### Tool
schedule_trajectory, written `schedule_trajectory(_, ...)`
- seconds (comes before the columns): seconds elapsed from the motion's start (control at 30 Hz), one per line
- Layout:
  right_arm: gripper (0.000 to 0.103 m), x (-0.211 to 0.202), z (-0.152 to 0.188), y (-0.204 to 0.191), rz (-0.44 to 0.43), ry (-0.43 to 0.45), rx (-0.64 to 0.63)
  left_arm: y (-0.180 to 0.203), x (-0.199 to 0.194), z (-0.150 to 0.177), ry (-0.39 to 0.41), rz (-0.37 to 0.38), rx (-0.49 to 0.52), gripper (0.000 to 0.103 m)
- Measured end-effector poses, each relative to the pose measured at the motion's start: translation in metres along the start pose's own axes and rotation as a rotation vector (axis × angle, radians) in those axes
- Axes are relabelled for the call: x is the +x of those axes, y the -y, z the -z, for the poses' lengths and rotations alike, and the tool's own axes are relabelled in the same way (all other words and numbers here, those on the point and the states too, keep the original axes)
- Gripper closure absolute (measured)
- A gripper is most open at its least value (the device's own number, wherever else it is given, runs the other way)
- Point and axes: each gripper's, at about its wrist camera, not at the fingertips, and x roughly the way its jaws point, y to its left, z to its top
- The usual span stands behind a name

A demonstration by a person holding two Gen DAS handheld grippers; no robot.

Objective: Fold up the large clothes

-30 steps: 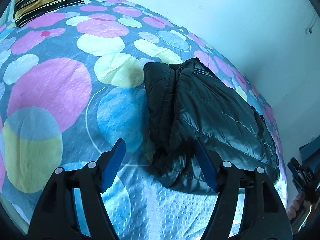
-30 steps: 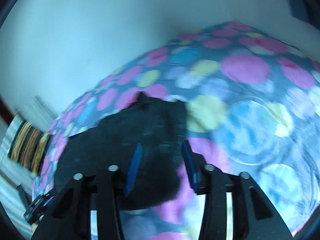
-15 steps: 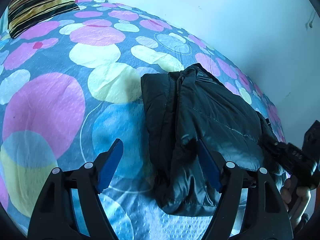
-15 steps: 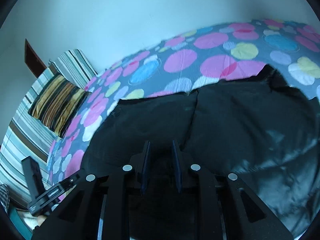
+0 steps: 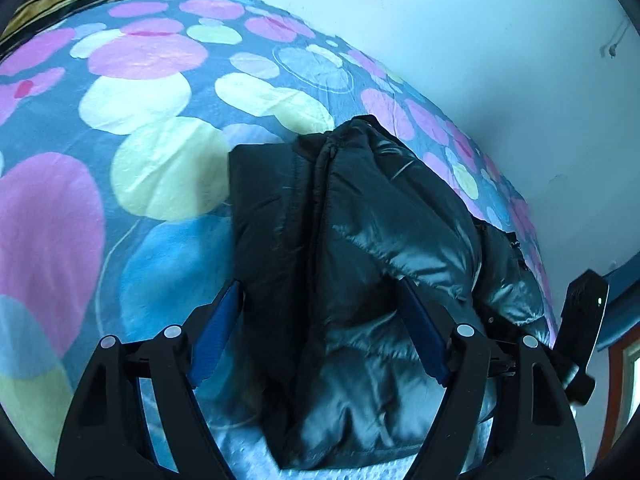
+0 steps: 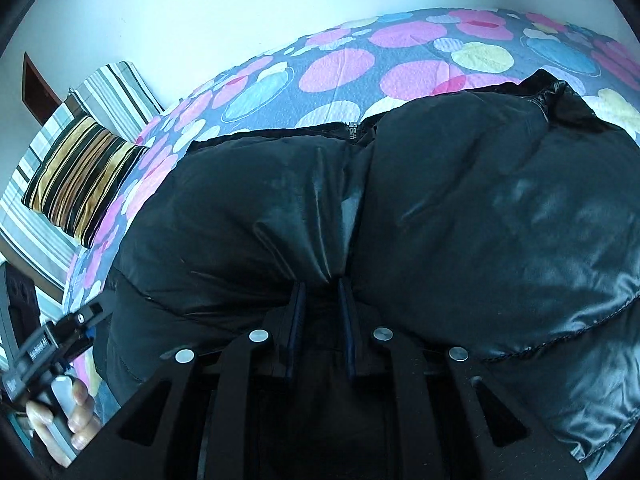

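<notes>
Left wrist view: left gripper (image 5: 320, 340) jaws just widened, straddling the near end of the glossy black quilted puffer jacket (image 5: 360, 248), unpressed; its long axis runs away from the tongs | Right wrist view: right gripper (image 6: 320, 300) jaws just closed, pinching jacket fabric, ready for the fold; spotted bedspread (image 6: 340, 68) beyond.

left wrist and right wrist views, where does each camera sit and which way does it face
Left wrist view: sits on the left gripper, looking down along its blue fingers, spread wide around the near end of the black jacket on the spotted bedspread; the other gripper shows at right.
Right wrist view: sits on the right gripper, fingers pinching a jacket fold; the person's hand shows lower left.
Shared: jacket, bedspread, striped pillow, wall.
</notes>
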Motion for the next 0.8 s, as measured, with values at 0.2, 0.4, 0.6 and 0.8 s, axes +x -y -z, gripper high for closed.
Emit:
schedule_trajectory(0.2, 0.087, -0.001, 0.003, -0.004, 0.019, 0.021, -0.017, 0.006, 0.014, -0.007, -0.033, -0.016, 0.031, 0.025)
schedule_trajectory(0.4, 0.087, -0.018, 0.006, -0.01, 0.04, 0.07, -0.017, 0.004, 0.015, -0.007, -0.04, -0.022, 0.035, 0.027)
schedule_trajectory(0.6, 0.087, -0.035, 0.024, -0.017, 0.038, 0.102, -0.028, 0.003, 0.016, -0.007, -0.04, -0.022, 0.029, 0.027)
schedule_trajectory(0.8, 0.086, -0.018, 0.031, -0.015, 0.062, 0.083, -0.062, 0.009, 0.019, -0.008, -0.037, -0.024, 0.053, 0.036)
